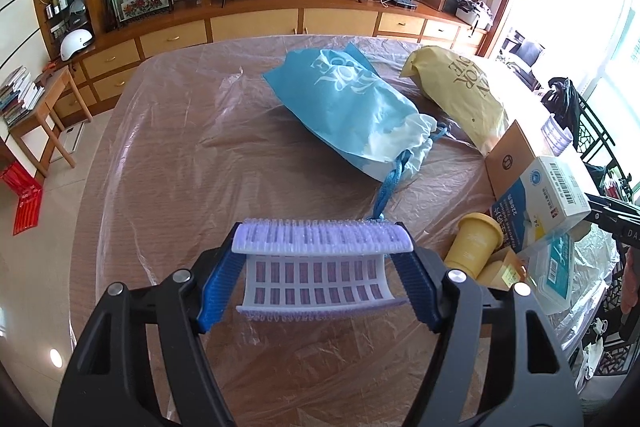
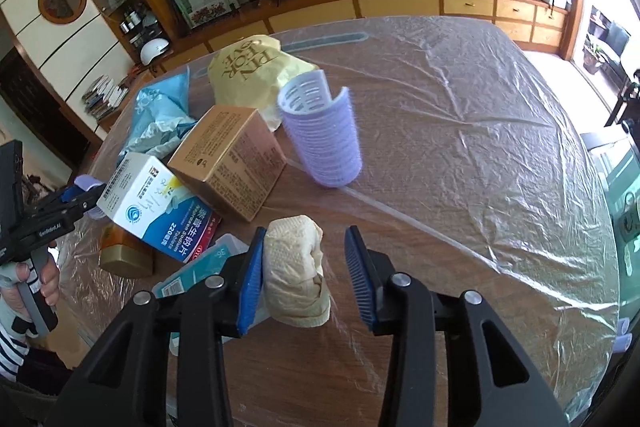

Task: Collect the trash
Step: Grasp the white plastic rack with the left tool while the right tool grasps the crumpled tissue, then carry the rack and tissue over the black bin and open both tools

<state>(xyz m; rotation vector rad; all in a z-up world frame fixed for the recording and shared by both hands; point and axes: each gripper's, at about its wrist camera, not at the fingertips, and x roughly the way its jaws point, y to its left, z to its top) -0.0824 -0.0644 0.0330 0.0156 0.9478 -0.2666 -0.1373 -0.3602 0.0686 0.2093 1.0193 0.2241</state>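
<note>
My left gripper (image 1: 320,277) is shut on a purple hair roller (image 1: 322,255), held sideways between the blue pads above the plastic-covered table (image 1: 180,167). My right gripper (image 2: 306,277) is open around a crumpled cream tissue wad (image 2: 296,271) that touches the left pad; the right pad stands apart from it. A second purple hair roller (image 2: 322,135) stands upright on the table ahead of the right gripper. The left gripper also shows at the left edge of the right wrist view (image 2: 86,193).
A blue drawstring bag (image 1: 352,107) and a yellow bag (image 1: 456,87) lie at the far side. A brown box (image 2: 228,163), a white and blue medicine box (image 2: 160,211), a yellow cup (image 1: 474,243) and a clear plastic case (image 1: 560,267) crowd between the grippers.
</note>
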